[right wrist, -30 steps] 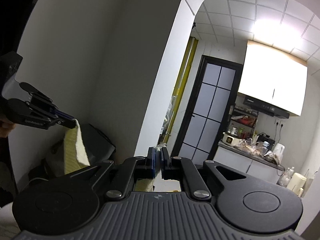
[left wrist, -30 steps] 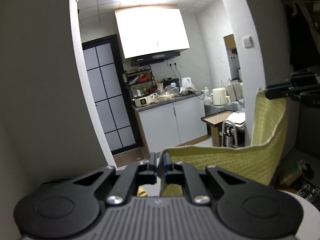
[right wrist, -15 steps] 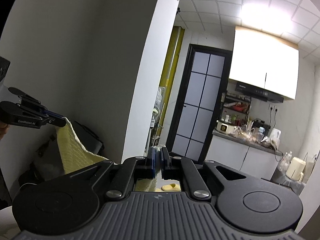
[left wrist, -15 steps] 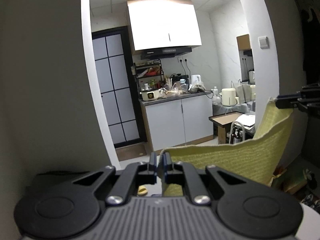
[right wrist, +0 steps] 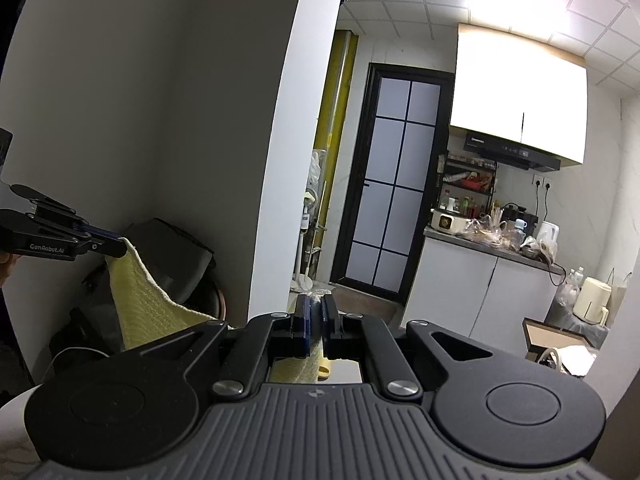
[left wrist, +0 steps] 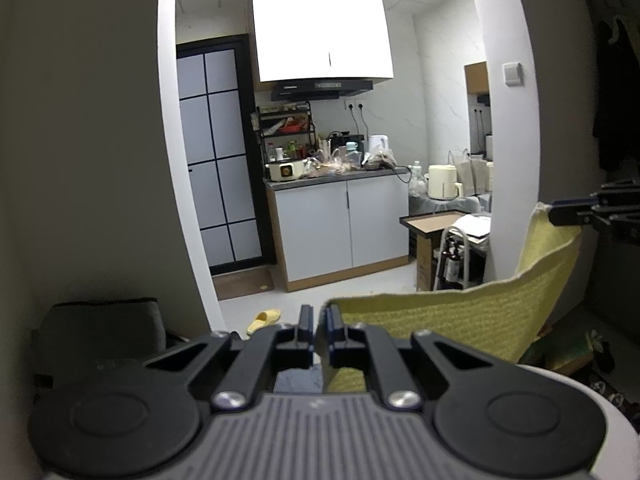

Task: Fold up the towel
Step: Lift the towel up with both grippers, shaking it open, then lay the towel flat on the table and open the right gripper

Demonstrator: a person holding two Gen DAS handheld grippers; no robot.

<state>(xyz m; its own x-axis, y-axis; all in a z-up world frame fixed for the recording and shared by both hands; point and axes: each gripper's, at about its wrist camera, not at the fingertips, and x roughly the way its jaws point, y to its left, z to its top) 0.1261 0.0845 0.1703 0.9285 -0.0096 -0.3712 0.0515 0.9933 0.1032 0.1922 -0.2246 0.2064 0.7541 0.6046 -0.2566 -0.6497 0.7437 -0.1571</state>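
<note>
A yellow waffle-weave towel point(left wrist: 460, 320) hangs stretched in the air between my two grippers. In the left wrist view my left gripper point(left wrist: 319, 318) is shut on one top corner, and the cloth's upper edge runs right and up to my right gripper point(left wrist: 558, 212), shut on the other corner. The right wrist view has my right gripper point(right wrist: 316, 310) shut with yellow cloth under its fingers, and the towel point(right wrist: 140, 300) sags down from my left gripper point(right wrist: 118, 247) at the left. The towel's lower part is hidden behind the gripper bodies.
Ahead through an archway is a kitchen with white cabinets point(left wrist: 340, 228) and a dark glass door point(left wrist: 220, 152). A yellow slipper point(left wrist: 264, 317) lies on the floor. A dark chair point(left wrist: 100, 328) stands at the left, a white rounded surface point(left wrist: 592, 392) lies below at the right.
Both grippers have sunk with the towel still stretched between them. More of the floor, the slipper and the dark chair have come into view.
</note>
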